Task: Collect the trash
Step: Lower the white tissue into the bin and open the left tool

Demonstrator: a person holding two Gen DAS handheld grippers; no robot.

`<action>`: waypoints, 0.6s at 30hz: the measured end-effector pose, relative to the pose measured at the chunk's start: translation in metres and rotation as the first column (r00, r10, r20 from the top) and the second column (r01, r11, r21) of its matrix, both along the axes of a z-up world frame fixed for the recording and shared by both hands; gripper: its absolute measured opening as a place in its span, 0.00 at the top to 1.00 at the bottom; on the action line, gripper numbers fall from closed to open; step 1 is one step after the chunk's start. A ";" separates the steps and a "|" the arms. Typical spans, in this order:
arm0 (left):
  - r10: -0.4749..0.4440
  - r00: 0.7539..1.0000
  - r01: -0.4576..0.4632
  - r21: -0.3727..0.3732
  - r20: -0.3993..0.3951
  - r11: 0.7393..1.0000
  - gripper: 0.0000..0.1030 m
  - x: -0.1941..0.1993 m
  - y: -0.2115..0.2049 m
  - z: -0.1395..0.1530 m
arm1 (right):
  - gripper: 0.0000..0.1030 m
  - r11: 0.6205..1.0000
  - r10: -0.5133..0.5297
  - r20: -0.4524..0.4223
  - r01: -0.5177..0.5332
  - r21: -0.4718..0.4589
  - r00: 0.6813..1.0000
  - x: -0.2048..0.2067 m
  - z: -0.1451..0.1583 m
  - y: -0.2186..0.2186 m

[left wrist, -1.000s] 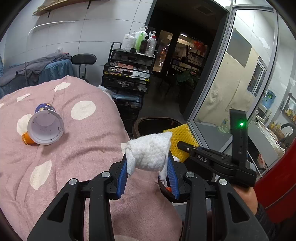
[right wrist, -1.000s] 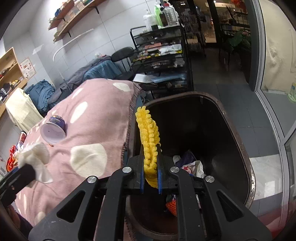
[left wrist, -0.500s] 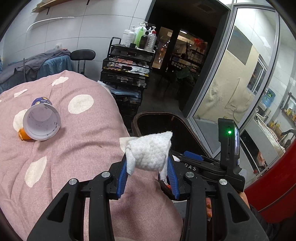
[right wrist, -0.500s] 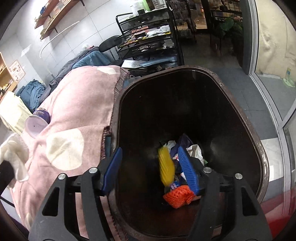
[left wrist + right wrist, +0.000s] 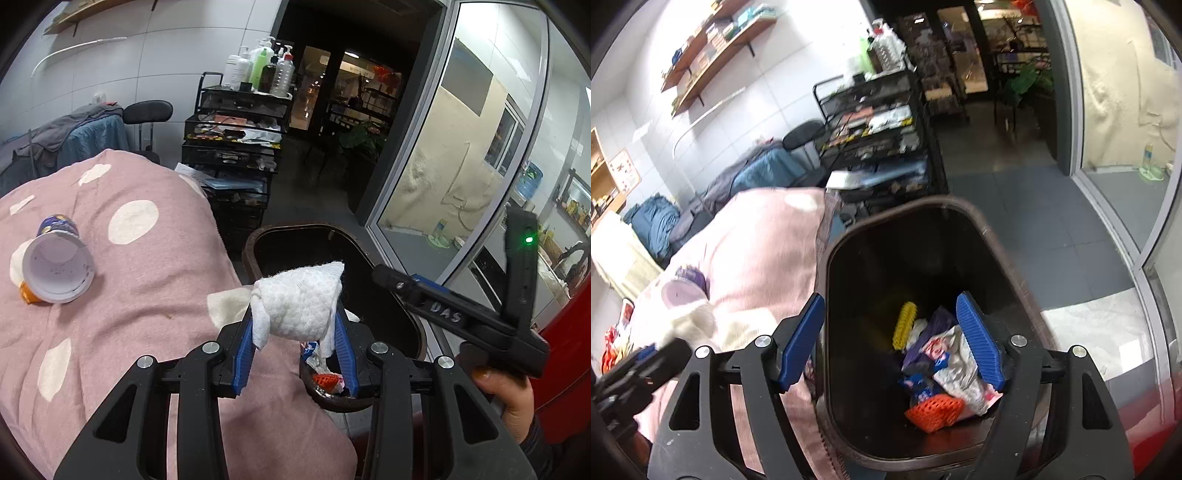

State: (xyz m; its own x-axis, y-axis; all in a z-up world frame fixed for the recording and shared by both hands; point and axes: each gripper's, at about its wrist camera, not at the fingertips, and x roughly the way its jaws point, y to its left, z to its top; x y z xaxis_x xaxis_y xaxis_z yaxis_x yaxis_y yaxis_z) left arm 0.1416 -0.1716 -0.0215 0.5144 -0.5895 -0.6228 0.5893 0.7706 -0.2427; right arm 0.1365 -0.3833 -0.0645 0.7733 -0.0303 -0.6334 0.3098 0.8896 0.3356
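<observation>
My left gripper is shut on a crumpled white tissue and holds it over the near rim of the dark brown trash bin. My right gripper is open and empty above the bin. A yellow foam net lies inside the bin with wrappers and an orange net. A white paper cup lies on its side on the pink spotted cloth, far left. The right gripper's body shows in the left wrist view.
A black wire cart with bottles stands behind the bin. A glass door is at the right. A chair with draped clothes stands at the back left. A red surface is at the far right.
My right gripper opened and the yellow foam net dropped into the bin. My left gripper moved right with the tissue, closer over the bin.
</observation>
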 end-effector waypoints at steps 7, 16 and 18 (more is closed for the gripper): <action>-0.028 0.999 0.029 0.042 -0.021 0.999 0.63 0.019 -0.023 -0.005 | 0.27 0.998 -0.063 0.033 0.064 -0.005 0.997 -0.009 0.013 -0.022; -0.063 0.997 0.066 0.107 -0.037 0.992 0.62 0.029 -0.051 -0.015 | 0.27 0.996 -0.085 0.039 0.085 -0.004 0.996 -0.013 0.019 -0.033; -0.065 0.997 0.070 0.123 -0.041 0.990 0.54 0.029 -0.056 -0.018 | 0.27 0.996 -0.087 0.038 0.087 -0.003 0.995 -0.014 0.019 -0.034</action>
State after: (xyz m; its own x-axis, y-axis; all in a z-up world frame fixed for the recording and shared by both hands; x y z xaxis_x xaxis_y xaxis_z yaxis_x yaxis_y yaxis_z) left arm 0.1704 -0.2274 -0.0392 0.4513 -0.5391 -0.7111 0.6332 0.7550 -0.1704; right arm 0.1227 -0.4172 -0.0454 0.7910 -0.1013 -0.6033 0.3732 0.8614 0.3447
